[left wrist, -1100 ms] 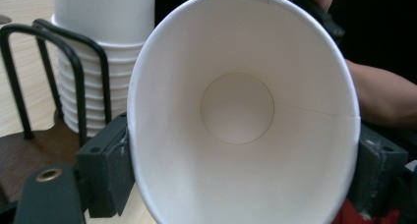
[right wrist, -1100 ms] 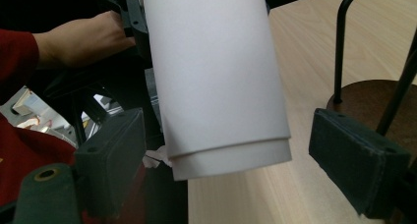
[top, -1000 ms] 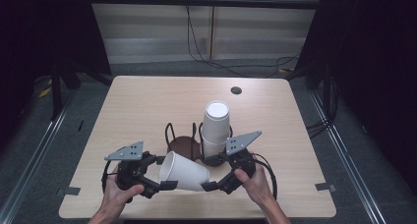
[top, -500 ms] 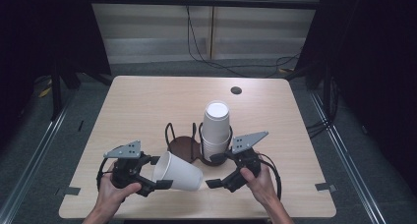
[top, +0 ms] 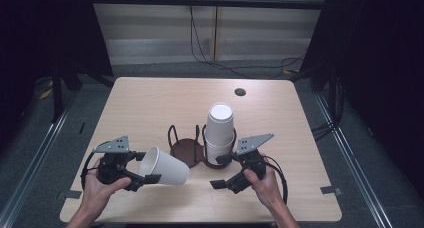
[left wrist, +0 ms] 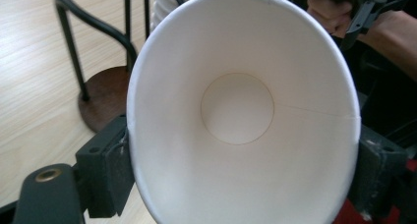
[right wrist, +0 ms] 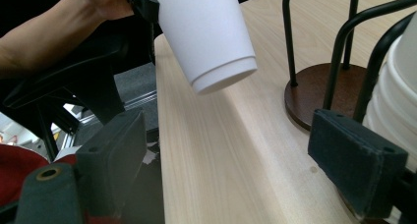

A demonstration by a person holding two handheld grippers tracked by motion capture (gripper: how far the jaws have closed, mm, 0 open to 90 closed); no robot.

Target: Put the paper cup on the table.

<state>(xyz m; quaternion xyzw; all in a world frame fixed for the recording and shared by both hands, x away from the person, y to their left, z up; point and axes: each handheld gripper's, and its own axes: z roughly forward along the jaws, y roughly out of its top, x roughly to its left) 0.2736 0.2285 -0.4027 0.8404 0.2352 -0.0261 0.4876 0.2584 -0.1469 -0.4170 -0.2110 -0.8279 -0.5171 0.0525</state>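
So the left gripper (top: 146, 169) sits in the lower left of the high view, clamped on a single white paper cup (top: 164, 166). Its 2 jaws press on the cup near the rim, one on either side, and you can see that really well in the left gripper view, where the cup's open mouth (left wrist: 243, 111) faces straight at the camera with a black pad (left wrist: 105, 172) tight against each side of the wall. The cup lies tipped on its side, base pointing toward the middle of the frame, held just above the table (top: 150, 103) and not resting on it as far as I can tell.

Right gripper (top: 220, 171) is lower centre-right in the high view, jaws spread wide with nothing between them. In the right gripper view the 2 pads (right wrist: 356, 160) stand well apart over bare wood, and the held cup's base (right wrist: 211, 42) hangs in the upper middle of that frame.

Between the 2 hands stands a dark wire cup holder (top: 186, 149) with a round brown base. Its left slot is open, and the right slot carries a stack of white cups (top: 219, 130) standing upright, just beside the right gripper. There's a small dark round thing (top: 240, 92) near the table's far edge, can't tell what it is.
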